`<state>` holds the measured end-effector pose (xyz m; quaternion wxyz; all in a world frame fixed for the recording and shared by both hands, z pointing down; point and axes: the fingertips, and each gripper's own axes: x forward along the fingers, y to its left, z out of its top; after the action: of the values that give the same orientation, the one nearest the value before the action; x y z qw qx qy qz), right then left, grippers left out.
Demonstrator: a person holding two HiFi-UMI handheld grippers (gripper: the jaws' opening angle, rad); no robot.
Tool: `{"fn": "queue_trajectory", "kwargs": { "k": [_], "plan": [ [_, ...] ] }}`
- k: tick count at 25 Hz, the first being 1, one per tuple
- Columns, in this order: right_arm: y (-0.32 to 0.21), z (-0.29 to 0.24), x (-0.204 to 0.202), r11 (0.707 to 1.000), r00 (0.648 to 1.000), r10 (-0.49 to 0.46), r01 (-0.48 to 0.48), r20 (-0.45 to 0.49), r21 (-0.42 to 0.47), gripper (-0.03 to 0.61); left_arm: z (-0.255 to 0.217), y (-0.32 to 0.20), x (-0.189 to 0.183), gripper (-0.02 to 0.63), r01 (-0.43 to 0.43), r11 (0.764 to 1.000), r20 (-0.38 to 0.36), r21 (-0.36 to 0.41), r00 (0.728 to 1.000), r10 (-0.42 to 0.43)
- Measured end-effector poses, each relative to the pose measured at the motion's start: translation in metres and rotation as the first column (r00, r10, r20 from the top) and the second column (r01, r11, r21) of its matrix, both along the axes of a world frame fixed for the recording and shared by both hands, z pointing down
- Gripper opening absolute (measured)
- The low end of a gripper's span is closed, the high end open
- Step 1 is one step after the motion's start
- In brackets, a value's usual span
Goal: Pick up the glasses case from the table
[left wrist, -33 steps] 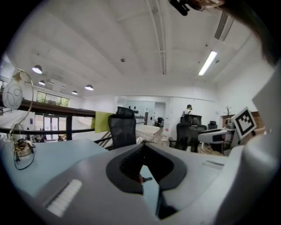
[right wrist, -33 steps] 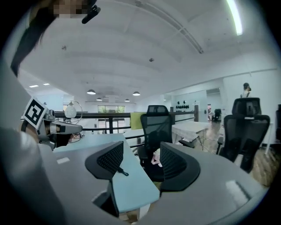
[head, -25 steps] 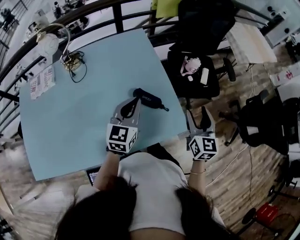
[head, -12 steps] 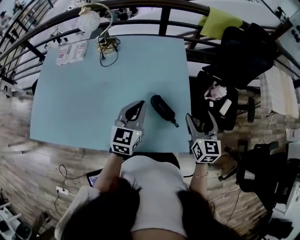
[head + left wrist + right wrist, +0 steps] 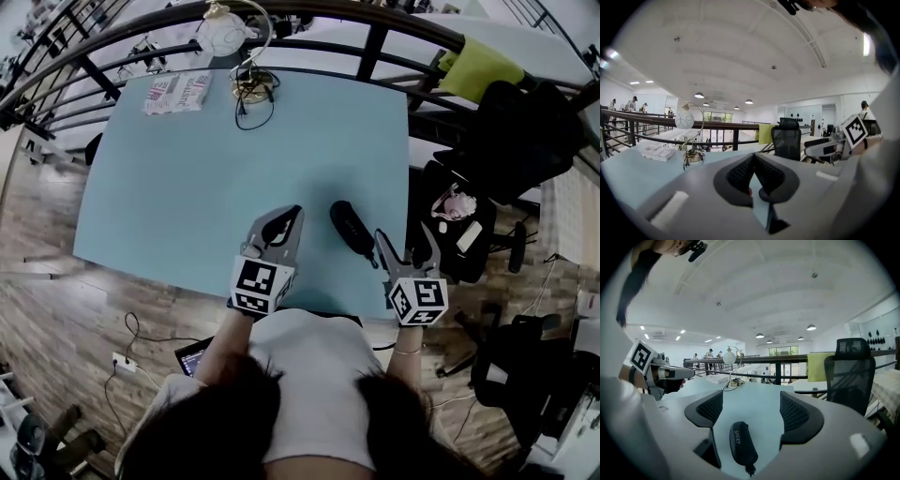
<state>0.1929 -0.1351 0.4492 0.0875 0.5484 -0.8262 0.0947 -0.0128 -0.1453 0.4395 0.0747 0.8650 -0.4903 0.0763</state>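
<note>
Reaching out over the table's near edge, both hands aim their grippers toward 12 o'clock, close to level and tipped slightly down, marker cubes toward the person. The left gripper hangs above the tabletop with its jaws together, tips touching and nothing between them. At its 3 o'clock, just beside it, the glasses case lies flat on the table, one end toward 11 o'clock and the corded end toward 5 o'clock. The right gripper sits at the case's 4 o'clock by the table's near right corner. Its jaws are opening, already wide apart. In the right gripper view the case lies on the table in the gap between them, and neither pad touches it.

From 9 to 12 o'clock of the left gripper the tabletop is bare and open. Papers and a lamp with its cable stand well apart at the far edge, below a railing. The table's right edge runs close by at the case's 3 o'clock. Beyond it, near the right gripper, stands an office chair.
</note>
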Motion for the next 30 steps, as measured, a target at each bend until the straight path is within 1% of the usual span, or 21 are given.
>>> {"fn": "queue_trajectory", "kwargs": {
  "k": [6,11,14,21,26,30],
  "plan": [
    [-0.006,0.006,-0.009,0.999,0.999,-0.046,0.046,-0.005,-0.025,0.357,0.004,-0.004,-0.004,0.057,0.018,1.000,-0.007,-0.006,1.000,-0.018],
    [-0.010,0.015,-0.019,0.993,0.995,-0.099,0.097,-0.022,-0.064,0.365,0.012,-0.006,-0.006,0.057,0.026,1.000,-0.006,-0.016,1.000,-0.026],
    [-0.011,0.026,-0.025,0.985,0.989,-0.144,0.140,-0.035,-0.100,0.368,0.011,-0.006,-0.002,0.057,0.029,0.999,-0.015,-0.022,0.999,-0.029],
    [-0.011,0.060,-0.049,0.953,0.960,-0.260,0.237,-0.102,-0.190,0.370,0.018,-0.007,-0.003,0.057,0.041,0.999,-0.022,-0.035,0.999,-0.042],
    [-0.010,0.092,-0.060,0.918,0.935,-0.331,0.286,-0.132,-0.275,0.376,0.027,-0.007,-0.004,0.057,0.044,0.997,-0.020,-0.060,0.999,-0.045],
    [-0.012,0.120,-0.065,0.891,0.918,-0.369,0.305,-0.146,-0.337,0.379,0.035,-0.007,0.000,0.057,0.037,0.996,-0.020,-0.077,0.999,-0.038]
  ]
}}
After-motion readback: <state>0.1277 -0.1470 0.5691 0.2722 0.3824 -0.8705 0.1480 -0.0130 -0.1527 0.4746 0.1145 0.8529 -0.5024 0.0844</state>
